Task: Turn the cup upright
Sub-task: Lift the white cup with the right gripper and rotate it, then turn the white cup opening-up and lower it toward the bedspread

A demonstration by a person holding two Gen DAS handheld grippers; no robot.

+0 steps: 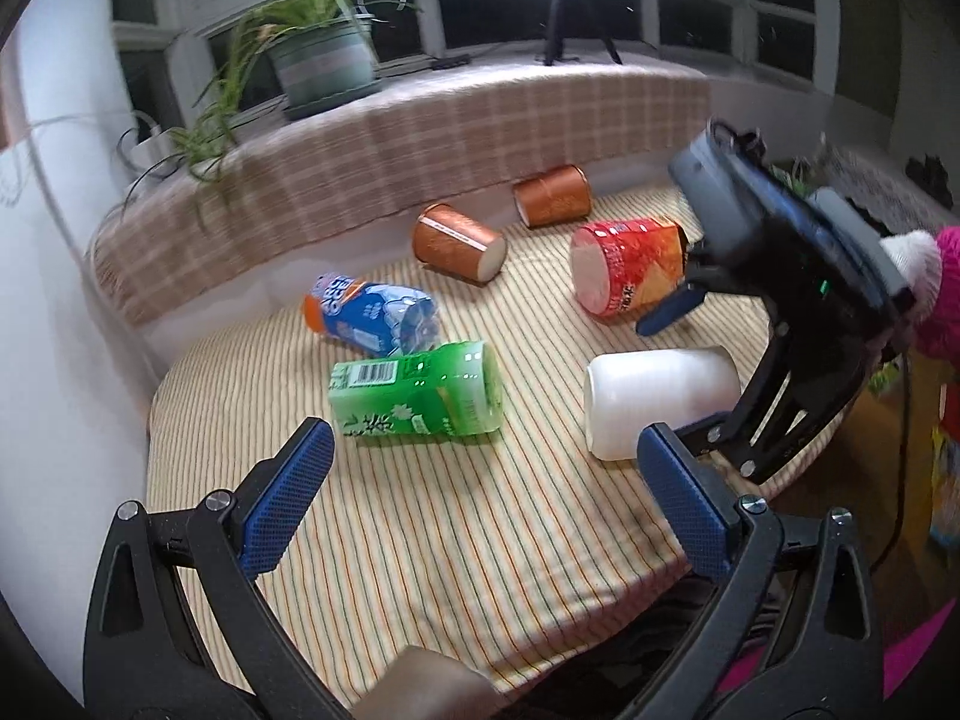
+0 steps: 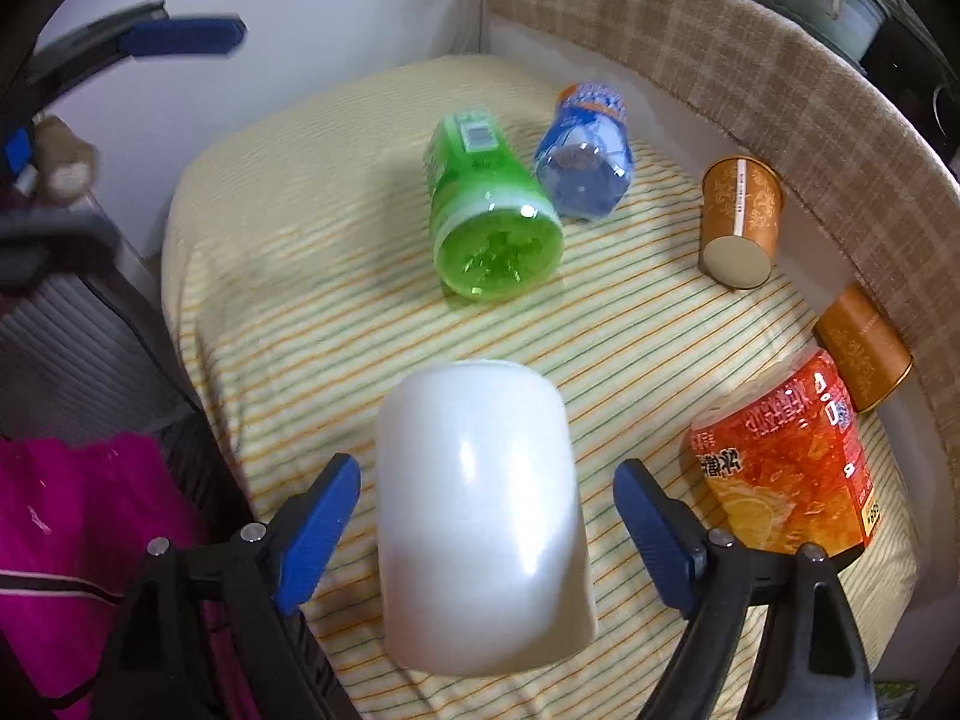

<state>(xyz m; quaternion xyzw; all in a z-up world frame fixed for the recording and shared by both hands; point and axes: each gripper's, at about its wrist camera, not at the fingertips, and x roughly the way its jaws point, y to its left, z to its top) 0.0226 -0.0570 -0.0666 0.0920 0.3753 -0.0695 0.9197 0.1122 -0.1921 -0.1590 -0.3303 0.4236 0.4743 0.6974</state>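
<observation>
Right gripper (image 2: 486, 510) wide open, blue pads (image 2: 315, 531) splayed either side w/ clear gaps, not touching anything, pointing fwd & down; seen from left cam as black linkage reaching in from the right, held by hand in pink sleeve w/ white cuff (image 1: 918, 276). Left gripper (image 1: 480, 498) also wide open, pads (image 1: 285, 504) well apart, nothing between them, hovering low & angled fwd.

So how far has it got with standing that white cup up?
Nothing is done yet: the white plastic cup lies on its side on the striped cloth. In hand: the open right gripper straddles it without touching. Left: closing, lifting and turning it upright. The left gripper hangs open, empty.
</observation>
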